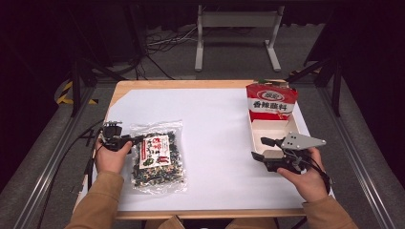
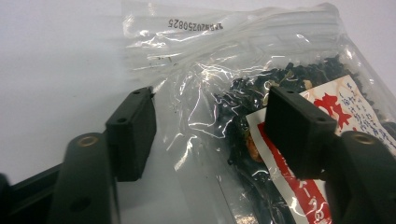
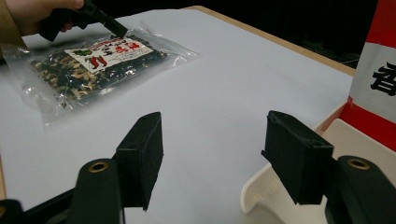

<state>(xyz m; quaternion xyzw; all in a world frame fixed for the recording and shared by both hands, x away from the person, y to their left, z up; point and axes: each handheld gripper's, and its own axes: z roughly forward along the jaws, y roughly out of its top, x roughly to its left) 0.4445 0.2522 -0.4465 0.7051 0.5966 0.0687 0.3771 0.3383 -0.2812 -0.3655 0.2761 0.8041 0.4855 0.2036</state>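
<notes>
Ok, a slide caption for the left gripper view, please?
Left gripper, jaws open, straddling the edge of a clear snack bag on the white table.

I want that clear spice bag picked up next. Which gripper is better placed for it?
Left. The left gripper already straddles the clear bag's edge with open jaws; the right gripper sits by the white tray.

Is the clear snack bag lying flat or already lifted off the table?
Lying flat: the clear snack bag rests spread on the white sheet, the left gripper open around its edge.
</notes>
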